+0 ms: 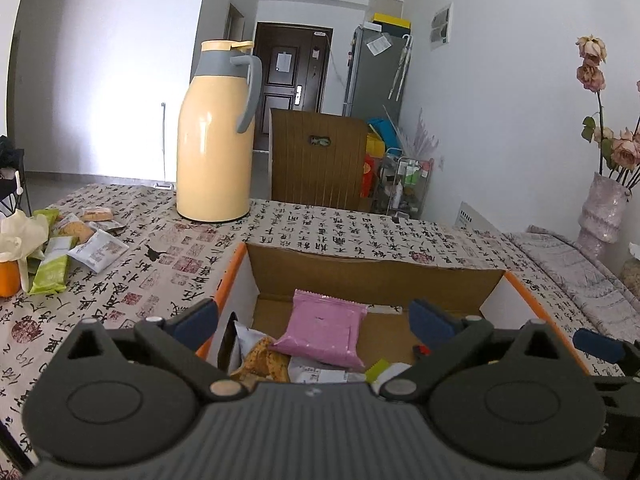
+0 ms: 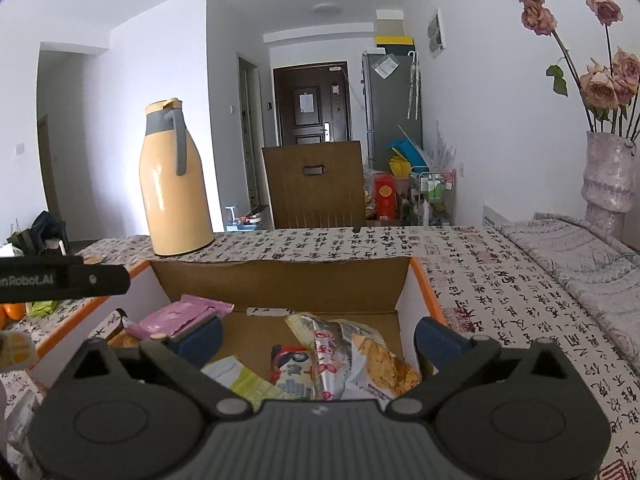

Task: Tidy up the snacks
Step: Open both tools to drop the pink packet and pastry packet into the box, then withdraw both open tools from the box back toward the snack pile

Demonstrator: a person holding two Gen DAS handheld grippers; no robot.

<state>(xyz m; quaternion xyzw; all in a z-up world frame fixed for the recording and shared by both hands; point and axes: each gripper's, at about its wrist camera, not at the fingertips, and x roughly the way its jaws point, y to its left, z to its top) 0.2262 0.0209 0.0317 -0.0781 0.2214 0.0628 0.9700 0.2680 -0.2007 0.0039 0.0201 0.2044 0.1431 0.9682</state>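
An open cardboard box (image 1: 372,268) with orange rims sits on the calligraphy-print tablecloth. Inside it lie a pink snack packet (image 1: 322,330), a biscuit packet (image 1: 262,360) and other wrappers. My left gripper (image 1: 316,318) hovers over the box's near edge, open, nothing between its blue pads. In the right wrist view the same box (image 2: 280,276) holds the pink packet (image 2: 176,316), a crispy-snack bag (image 2: 352,352) and a red-and-blue packet (image 2: 292,368). My right gripper (image 2: 318,338) is open above them, gripping nothing. Loose snacks (image 1: 76,244) lie on the table's left.
A tall yellow thermos jug (image 1: 216,136) stands behind the box. A wooden chair back (image 1: 320,156) is at the table's far edge. A vase of dried roses (image 2: 608,176) stands at the right. An orange item (image 1: 8,278) lies at the far left.
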